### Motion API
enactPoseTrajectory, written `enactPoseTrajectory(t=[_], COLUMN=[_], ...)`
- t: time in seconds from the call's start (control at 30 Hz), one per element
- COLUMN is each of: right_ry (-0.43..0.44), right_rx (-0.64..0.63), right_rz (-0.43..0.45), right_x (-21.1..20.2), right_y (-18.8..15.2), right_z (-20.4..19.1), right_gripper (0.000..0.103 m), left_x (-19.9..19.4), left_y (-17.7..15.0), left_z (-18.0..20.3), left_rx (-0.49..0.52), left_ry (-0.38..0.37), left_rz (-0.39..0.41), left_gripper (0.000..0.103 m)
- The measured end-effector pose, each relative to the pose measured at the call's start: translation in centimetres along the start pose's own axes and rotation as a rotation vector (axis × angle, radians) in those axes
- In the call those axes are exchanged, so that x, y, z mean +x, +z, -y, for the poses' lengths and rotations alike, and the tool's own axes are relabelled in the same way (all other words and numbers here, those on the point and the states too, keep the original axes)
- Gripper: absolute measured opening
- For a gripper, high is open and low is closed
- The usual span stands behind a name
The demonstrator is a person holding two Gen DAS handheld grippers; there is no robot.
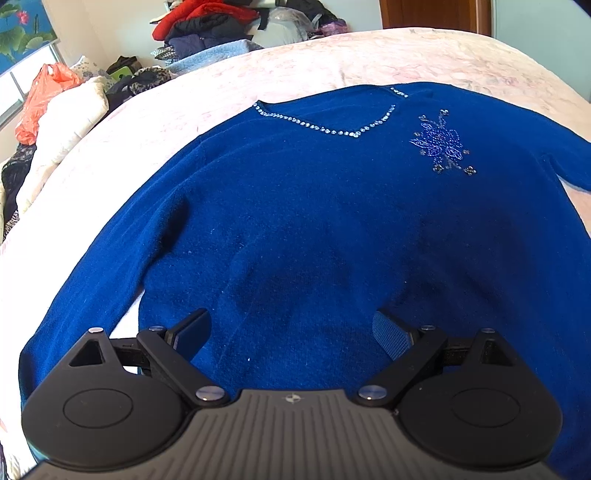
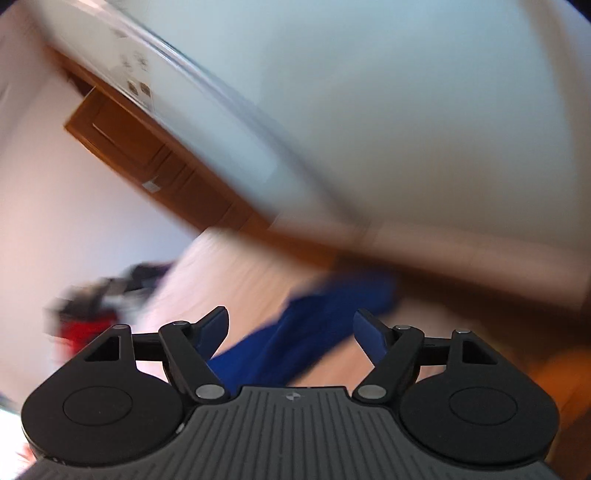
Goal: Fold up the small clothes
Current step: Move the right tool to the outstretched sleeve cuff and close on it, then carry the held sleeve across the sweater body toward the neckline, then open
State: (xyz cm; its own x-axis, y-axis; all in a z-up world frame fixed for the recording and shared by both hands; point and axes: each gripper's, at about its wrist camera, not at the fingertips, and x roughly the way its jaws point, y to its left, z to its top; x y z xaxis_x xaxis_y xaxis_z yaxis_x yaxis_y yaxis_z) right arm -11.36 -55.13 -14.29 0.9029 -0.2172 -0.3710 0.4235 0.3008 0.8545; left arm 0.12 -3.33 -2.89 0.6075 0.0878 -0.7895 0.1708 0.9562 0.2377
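A dark blue sweater [image 1: 314, 206] lies flat, front up, on a pale pink bed [image 1: 295, 62]. It has a rhinestone V-neckline [image 1: 325, 125] and a beaded flower [image 1: 441, 146] on the chest. Its left sleeve [image 1: 85, 280] runs down toward the near left. My left gripper [image 1: 291, 332] is open and empty, held over the sweater's lower body. In the right wrist view, which is blurred and tilted, my right gripper [image 2: 290, 332] is open and empty, above a blue sleeve [image 2: 317, 325] on the bed.
A pile of clothes [image 1: 221, 29] sits beyond the bed's far edge. An orange plastic bag [image 1: 40, 99] and white bedding [image 1: 62, 140] lie at the left. A wooden door [image 2: 147, 147] and white wall show in the right wrist view.
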Motion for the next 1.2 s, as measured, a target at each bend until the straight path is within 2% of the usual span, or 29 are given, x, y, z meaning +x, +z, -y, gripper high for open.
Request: enactPoseTrajectory(t=[0.07,0.1,0.17,0.23,0.33,0.47,0.57,0.6,0.63,0.67,0.73,0.77,0.83,0.93,1.07,1.2], right_ry=[0.017,0.009,-0.027,-0.036,-0.076,-0.123,-0.130,-0.112,-0.093,-0.079,-0.072,-0.066,-0.041,-0.026,-0.058,-0.072], right_rx=[0.082,0.063,-0.010,-0.017,-0.028,-0.027,-0.005,0.024,0.067,0.104,0.076,0.043,-0.010,-0.119,-0.324,-0.481], right_rz=[-0.065,-0.059,0.001,0.090,0.236,0.367,0.373,0.355,0.326,0.311,0.314,0.329,0.374,0.456,0.510,0.453], right_x=[1.6,2.3,2.9,4.3,5.7,7.6,8.5,8.5,8.0,7.9,6.6,5.3,-0.6,-2.9,-3.6,-1.8], right_y=[-1.5,-2.1,-2.8,-2.7,-2.5,-1.5,-1.0,-0.5,0.1,0.4,1.2,1.8,2.6,4.8,4.3,0.8], right_z=[0.5,0.3,-1.1,-1.5,-1.7,-2.1,-2.4,-1.9,-0.8,-0.5,-1.0,-1.7,-1.8,-5.0,-9.4,-12.5], right_gripper=[0.077,0.076,0.075,0.074,0.067,0.067,0.053,0.027,0.010,0.010,0.009,0.009,0.009,0.010,0.010,0.010], left_x=[-0.1,0.0,0.1,0.3,0.5,0.7,0.7,0.7,0.7,0.7,0.8,0.8,0.8,0.8,1.1,1.5], left_y=[-0.1,-0.1,-0.1,-0.2,-0.3,-0.3,-0.4,-0.4,-0.3,-0.3,-0.1,0.0,0.1,0.4,0.7,1.3], left_z=[0.1,0.1,0.0,0.0,0.0,-0.1,-0.2,-0.3,-0.4,-0.6,-1.0,-1.3,-1.8,-2.6,-3.3,-3.8], left_rx=[0.006,0.006,0.003,0.000,0.001,-0.004,-0.002,-0.002,-0.004,-0.006,-0.017,-0.024,-0.041,-0.061,-0.074,-0.072], left_ry=[0.003,0.005,0.006,0.006,0.008,0.006,0.003,0.002,0.003,0.005,0.011,0.015,0.023,0.036,0.049,0.052], left_rz=[0.003,0.004,-0.003,-0.010,-0.011,-0.015,-0.013,-0.012,-0.011,-0.011,-0.009,-0.008,-0.003,0.009,0.021,0.028], left_gripper=[0.095,0.095,0.095,0.095,0.095,0.095,0.095,0.095,0.095,0.095,0.095,0.095,0.095,0.095,0.095,0.095])
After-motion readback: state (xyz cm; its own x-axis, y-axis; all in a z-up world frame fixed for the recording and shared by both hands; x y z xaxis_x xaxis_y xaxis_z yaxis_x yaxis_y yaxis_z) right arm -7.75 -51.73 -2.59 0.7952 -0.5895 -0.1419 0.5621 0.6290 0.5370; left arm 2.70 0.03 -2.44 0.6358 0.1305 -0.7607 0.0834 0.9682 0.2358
